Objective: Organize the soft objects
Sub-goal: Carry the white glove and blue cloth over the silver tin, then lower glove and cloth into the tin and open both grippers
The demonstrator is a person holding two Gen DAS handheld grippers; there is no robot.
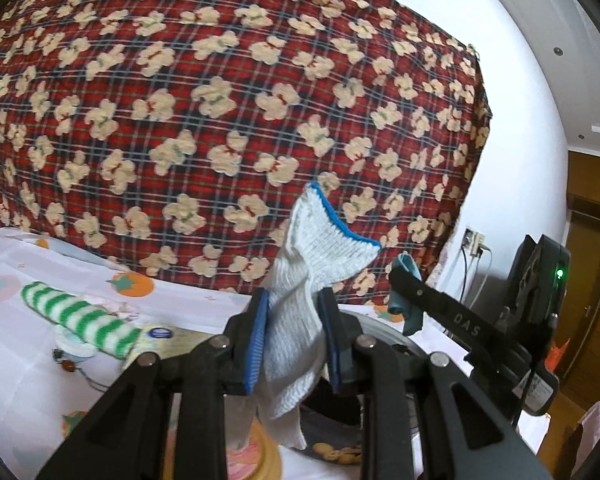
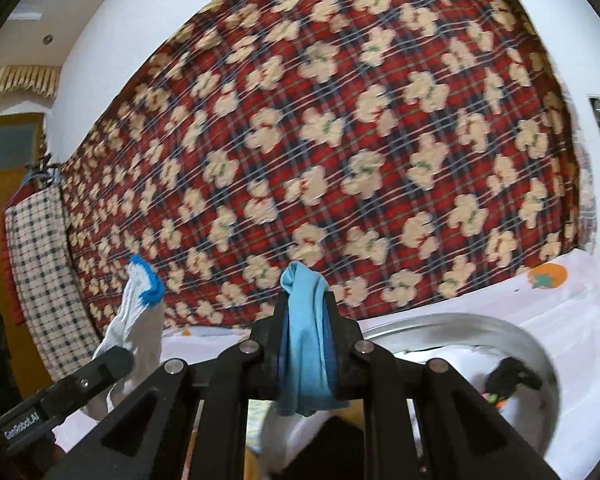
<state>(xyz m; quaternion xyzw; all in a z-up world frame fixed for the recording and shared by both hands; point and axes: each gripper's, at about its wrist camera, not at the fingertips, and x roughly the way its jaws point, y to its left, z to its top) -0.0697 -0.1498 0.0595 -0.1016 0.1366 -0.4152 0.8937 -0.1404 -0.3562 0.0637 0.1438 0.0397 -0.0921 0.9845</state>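
Above the desk (image 1: pixel 28 380) and the metal basin (image 2: pixel 540 352), my left gripper (image 1: pixel 294 336) jaws pinch the white knit glove (image 1: pixel 300 280) and my right gripper (image 2: pixel 306 344) jaws clamp the blue cloth (image 2: pixel 304 320), both aloft; I'd lower each slowly before releasing.

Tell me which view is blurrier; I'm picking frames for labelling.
Right wrist view: the plaid blanket and metal basin are motion-smeared, though the blue cloth stays crisp. Left wrist view: sharp throughout, including the white glove; both bend at the edges.
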